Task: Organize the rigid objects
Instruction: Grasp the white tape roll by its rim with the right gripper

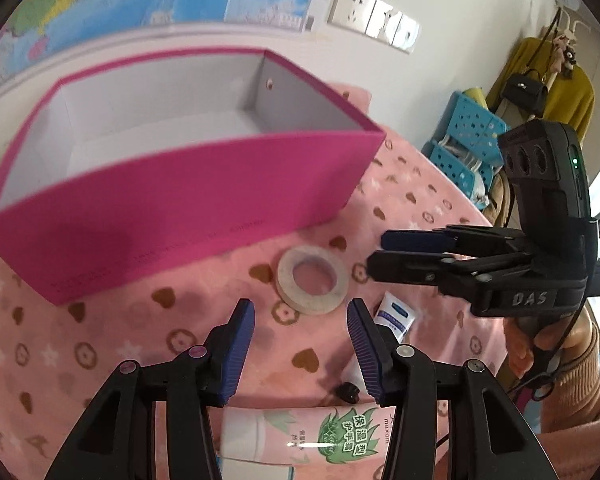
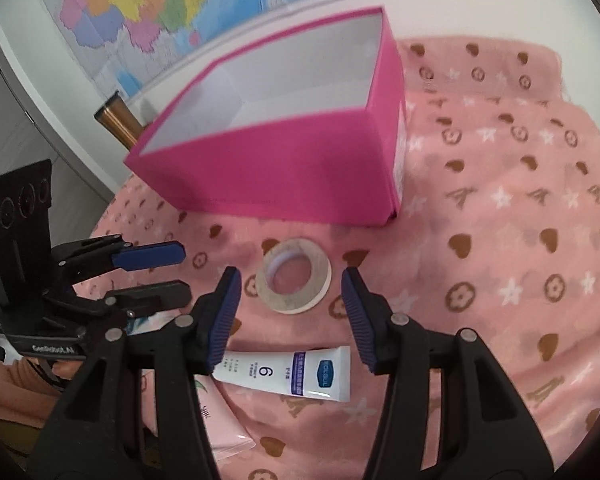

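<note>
A white tape roll [image 1: 311, 282] [image 2: 294, 276] lies flat on the pink blanket, in front of a magenta box [image 1: 180, 200] [image 2: 280, 172] whose white inside shows nothing. A white tube [image 2: 292, 372] [image 1: 396, 316] lies nearer than the roll, and a pink hand-cream tube [image 1: 300, 436] [image 2: 220, 420] lies beside it. My left gripper [image 1: 300, 305] [image 2: 185, 271] hovers open over the near edge of the roll. My right gripper [image 2: 290, 274] [image 1: 378, 252] is open too, its fingers framing the roll from above. Neither holds anything.
A small black object [image 1: 348, 392] lies by the pink tube. A copper tumbler [image 2: 118, 120] stands behind the box's left corner. Blue perforated baskets [image 1: 468, 140] sit off the blanket's far edge. A hand in a pink sleeve [image 1: 560, 360] grips the right tool.
</note>
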`<state>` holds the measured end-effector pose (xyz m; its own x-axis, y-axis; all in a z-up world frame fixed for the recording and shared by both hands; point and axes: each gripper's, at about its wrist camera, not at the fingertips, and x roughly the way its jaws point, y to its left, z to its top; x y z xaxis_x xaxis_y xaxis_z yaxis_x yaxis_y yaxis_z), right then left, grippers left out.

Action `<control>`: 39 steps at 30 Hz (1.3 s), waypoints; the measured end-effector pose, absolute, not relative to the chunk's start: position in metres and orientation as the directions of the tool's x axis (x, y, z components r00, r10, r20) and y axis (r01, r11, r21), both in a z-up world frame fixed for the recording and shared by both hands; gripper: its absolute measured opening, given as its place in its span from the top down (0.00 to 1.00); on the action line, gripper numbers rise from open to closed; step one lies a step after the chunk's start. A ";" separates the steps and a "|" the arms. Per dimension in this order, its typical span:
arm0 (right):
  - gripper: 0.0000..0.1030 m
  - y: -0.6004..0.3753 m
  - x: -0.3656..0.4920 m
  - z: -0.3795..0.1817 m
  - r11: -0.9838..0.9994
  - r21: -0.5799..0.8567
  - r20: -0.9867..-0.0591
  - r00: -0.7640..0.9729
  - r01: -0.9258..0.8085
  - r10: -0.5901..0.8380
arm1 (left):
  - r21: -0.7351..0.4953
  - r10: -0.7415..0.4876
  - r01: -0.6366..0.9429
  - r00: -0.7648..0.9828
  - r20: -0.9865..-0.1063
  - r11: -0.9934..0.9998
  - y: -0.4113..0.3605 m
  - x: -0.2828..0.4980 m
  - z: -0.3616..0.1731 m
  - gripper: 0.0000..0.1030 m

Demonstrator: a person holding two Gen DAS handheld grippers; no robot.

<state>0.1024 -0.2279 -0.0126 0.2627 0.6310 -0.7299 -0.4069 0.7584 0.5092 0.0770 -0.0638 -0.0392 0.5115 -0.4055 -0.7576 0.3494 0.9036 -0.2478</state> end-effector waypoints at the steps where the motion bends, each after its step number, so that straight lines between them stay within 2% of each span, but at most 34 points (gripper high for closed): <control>1: 0.48 -0.226 0.103 -0.015 0.763 0.502 -0.737 0.260 -0.407 0.623 | -0.250 -0.402 0.343 0.501 -0.767 0.905 -0.066 0.079 -0.042 0.53; 11: 0.48 -0.207 0.117 -0.035 0.797 0.451 -0.788 0.241 -0.401 0.567 | -0.266 -0.400 0.333 0.446 -0.801 0.905 -0.079 0.089 -0.060 0.59; 17: 0.55 -0.198 0.121 -0.036 0.803 0.415 -0.804 0.241 -0.428 0.544 | -0.282 -0.406 0.322 0.436 -0.803 0.904 -0.081 0.094 -0.063 0.61; 19: 0.62 -0.194 0.122 -0.037 0.804 0.400 -0.812 0.237 -0.440 0.534 | -0.285 -0.407 0.321 0.431 -0.805 0.903 -0.081 0.096 -0.065 0.64; 25: 0.70 -0.186 0.123 -0.043 0.816 0.369 -0.828 0.241 -0.445 0.506 | -0.303 -0.412 0.306 0.410 -0.814 0.902 -0.079 0.101 -0.071 0.67; 33: 0.82 -0.190 0.123 -0.044 0.829 0.341 -0.834 0.263 -0.444 0.484 | -0.335 -0.431 0.293 0.388 -0.815 0.896 -0.078 0.106 -0.076 0.67; 39: 0.83 -0.191 0.120 -0.042 0.828 0.344 -0.830 0.270 -0.442 0.489 | -0.340 -0.436 0.295 0.382 -0.815 0.893 -0.082 0.105 -0.075 0.67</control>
